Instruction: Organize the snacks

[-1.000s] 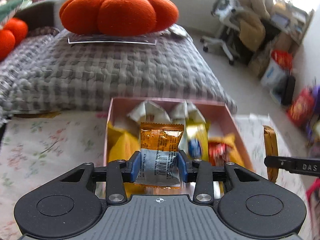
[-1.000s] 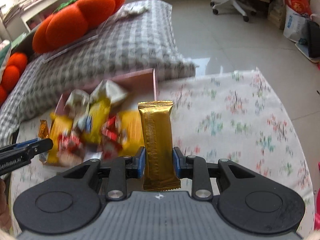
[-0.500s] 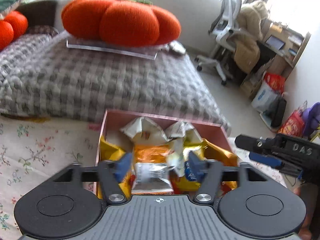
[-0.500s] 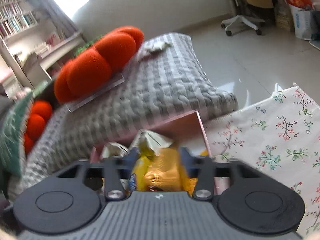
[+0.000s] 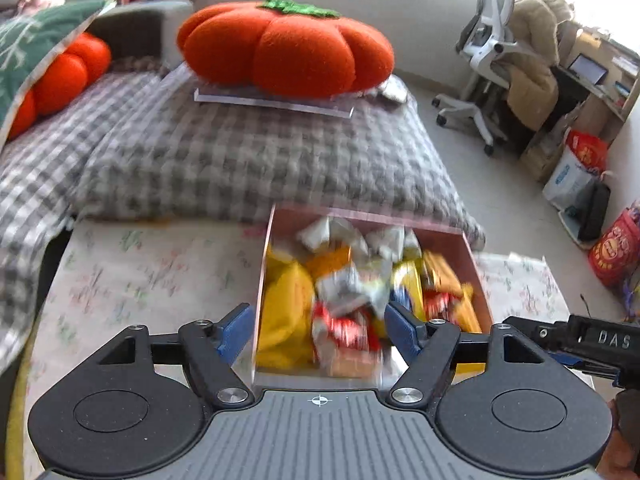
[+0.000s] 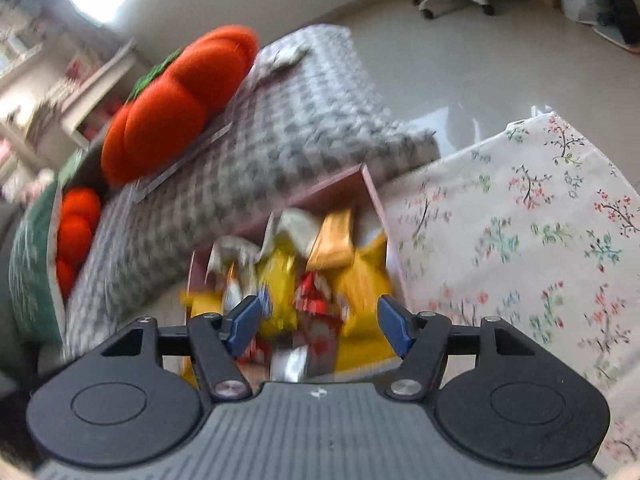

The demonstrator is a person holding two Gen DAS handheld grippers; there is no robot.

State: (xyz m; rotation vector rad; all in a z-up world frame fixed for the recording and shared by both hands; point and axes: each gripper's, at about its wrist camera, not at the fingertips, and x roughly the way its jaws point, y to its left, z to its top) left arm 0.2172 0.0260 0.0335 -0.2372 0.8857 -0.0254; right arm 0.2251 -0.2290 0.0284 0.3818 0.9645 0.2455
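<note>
A pink box [image 5: 474, 268] full of snack packets sits on the floral tablecloth; it also shows in the right wrist view [image 6: 376, 196]. Yellow, red and white packets fill it, with an orange packet [image 5: 332, 258] and a gold bar [image 6: 334, 240] lying on top. My left gripper [image 5: 320, 330] is open and empty just in front of the box. My right gripper [image 6: 320, 322] is open and empty above the box's near end. The right gripper's tip [image 5: 580, 342] shows at the right of the left wrist view.
A grey checked cushion [image 5: 248, 160] with an orange pumpkin pillow [image 5: 284, 48] lies behind the box. The floral tablecloth [image 6: 540, 240] spreads to the right and left of the box. An office chair [image 5: 492, 64] and bags [image 5: 612, 248] stand on the floor at the right.
Both grippers opened: the left let go of the orange packet and the right let go of the gold bar, both now in the box. Both grippers drew back a little.
</note>
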